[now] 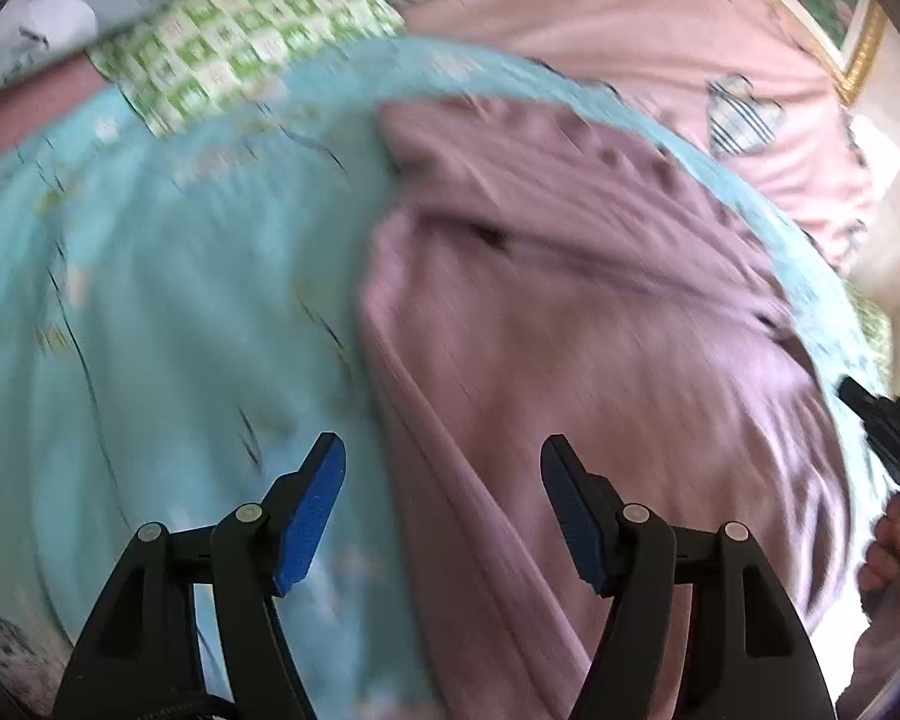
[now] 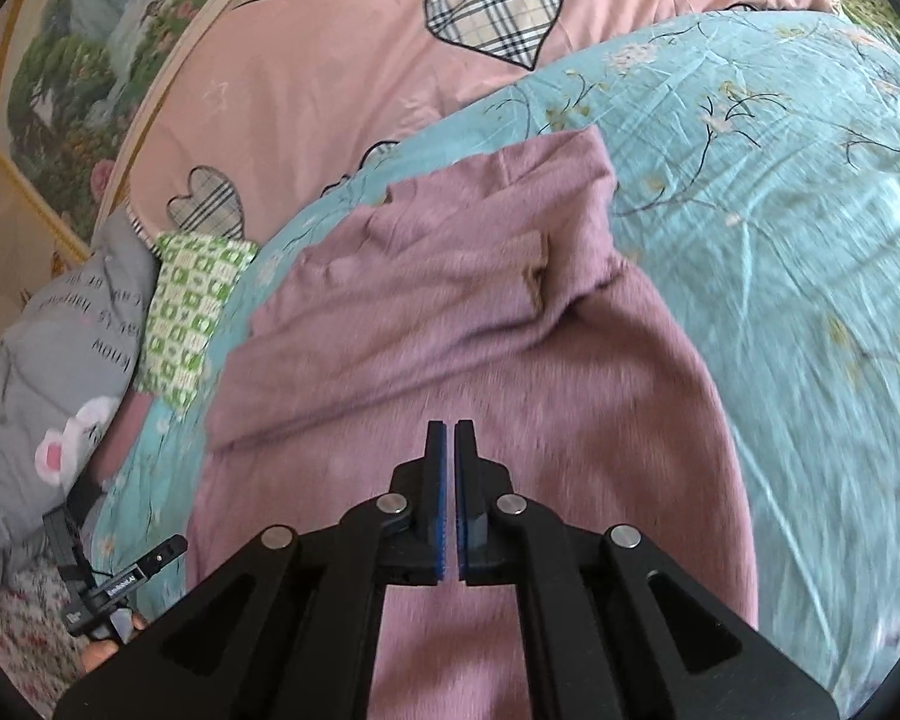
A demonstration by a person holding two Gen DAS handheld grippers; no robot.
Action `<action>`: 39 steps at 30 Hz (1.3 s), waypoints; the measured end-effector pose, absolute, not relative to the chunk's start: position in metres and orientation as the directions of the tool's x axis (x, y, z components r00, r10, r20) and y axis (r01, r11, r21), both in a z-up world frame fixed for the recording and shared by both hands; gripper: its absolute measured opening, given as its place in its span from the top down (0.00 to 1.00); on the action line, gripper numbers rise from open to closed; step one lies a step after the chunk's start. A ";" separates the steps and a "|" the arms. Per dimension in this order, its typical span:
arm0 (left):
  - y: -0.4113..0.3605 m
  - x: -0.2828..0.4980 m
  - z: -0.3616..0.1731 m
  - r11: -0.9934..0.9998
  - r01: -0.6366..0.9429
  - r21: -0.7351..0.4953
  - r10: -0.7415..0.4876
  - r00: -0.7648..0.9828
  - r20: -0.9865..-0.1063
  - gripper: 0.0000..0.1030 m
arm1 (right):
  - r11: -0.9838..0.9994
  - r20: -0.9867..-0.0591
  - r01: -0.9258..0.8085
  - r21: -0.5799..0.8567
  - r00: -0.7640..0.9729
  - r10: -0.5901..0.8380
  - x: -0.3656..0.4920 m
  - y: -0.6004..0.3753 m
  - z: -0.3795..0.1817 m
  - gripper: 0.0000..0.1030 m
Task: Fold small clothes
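Note:
A small mauve knit garment (image 2: 480,324) lies on a turquoise flowered quilt (image 2: 780,210), its top part folded over itself. It also shows blurred in the left wrist view (image 1: 600,312). My left gripper (image 1: 444,462) is open and empty, hovering above the garment's left edge where it meets the quilt (image 1: 150,300). My right gripper (image 2: 449,438) is shut with nothing between its pads, above the garment's lower middle. The right gripper's body and the hand holding it show at the right edge of the left wrist view (image 1: 888,444).
A pink sheet with plaid hearts (image 2: 390,60) lies beyond the quilt. A green checked pillow (image 2: 192,300) and a grey printed cushion (image 2: 48,348) lie at the quilt's edge. A framed landscape picture (image 2: 72,60) hangs behind. The left gripper's body (image 2: 114,588) is at lower left.

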State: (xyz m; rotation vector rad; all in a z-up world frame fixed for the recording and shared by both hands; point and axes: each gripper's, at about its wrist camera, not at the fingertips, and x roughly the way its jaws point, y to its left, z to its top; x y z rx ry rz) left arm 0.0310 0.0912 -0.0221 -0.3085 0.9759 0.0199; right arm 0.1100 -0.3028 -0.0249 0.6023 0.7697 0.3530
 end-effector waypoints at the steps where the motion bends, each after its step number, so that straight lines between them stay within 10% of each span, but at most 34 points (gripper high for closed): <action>1: 0.086 0.024 -0.025 0.952 -0.140 -0.273 -0.158 0.539 -0.827 0.34 | 0.777 -0.540 -0.086 0.623 0.671 0.508 0.104 -0.302 -0.025 0.97; 4: 0.073 0.007 -0.034 0.950 -0.116 -0.290 -0.200 0.487 -0.850 0.34 | 0.772 -0.529 -0.121 0.624 0.662 0.531 0.086 -0.297 -0.024 0.92; 8: 0.053 -0.016 -0.041 0.970 -0.070 -0.235 -0.177 0.463 -0.868 0.32 | 0.777 -0.490 -0.175 0.605 0.687 0.537 0.054 -0.296 -0.021 0.26; 12: 0.041 -0.027 -0.043 0.986 -0.024 -0.165 -0.135 0.472 -0.871 0.38 | 0.805 -0.500 -0.201 0.558 0.693 0.519 0.023 -0.297 -0.021 0.26; 15: 0.043 -0.036 -0.042 0.992 0.007 -0.123 -0.111 0.480 -0.870 0.70 | 0.806 -0.507 -0.198 0.557 0.688 0.519 0.010 -0.304 -0.024 0.26; 18: 0.058 -0.053 -0.039 0.987 0.013 -0.157 -0.144 0.484 -0.863 0.78 | 0.811 -0.513 -0.183 0.555 0.693 0.507 -0.004 -0.317 -0.028 0.26; 21: 0.079 -0.073 -0.040 0.973 0.006 -0.229 -0.202 0.492 -0.847 0.74 | 0.810 -0.508 -0.182 0.557 0.697 0.506 -0.017 -0.329 -0.033 0.26; 25: 0.092 -0.089 -0.045 0.958 -0.014 -0.288 -0.242 0.501 -0.831 0.34 | 0.810 -0.522 -0.176 0.560 0.684 0.510 -0.028 -0.340 -0.043 0.26; 32: 0.079 -0.089 -0.061 0.951 -0.026 -0.308 -0.259 0.478 -0.839 0.32 | 0.810 -0.556 -0.144 0.569 0.658 0.508 -0.045 -0.361 -0.059 0.26; 34: 0.070 -0.089 -0.062 0.952 0.000 -0.305 -0.267 0.483 -0.834 0.38 | 0.805 -0.567 -0.138 0.578 0.641 0.517 -0.051 -0.368 -0.064 0.26; 36: 0.062 -0.089 -0.062 0.953 0.046 -0.298 -0.283 0.478 -0.831 0.84 | 0.807 -0.585 -0.135 0.575 0.621 0.521 -0.054 -0.368 -0.069 0.26; 39: 0.061 -0.087 -0.066 0.956 0.060 -0.287 -0.281 0.470 -0.837 0.84 | 0.797 -0.587 -0.157 0.583 0.597 0.547 -0.058 -0.363 -0.077 0.26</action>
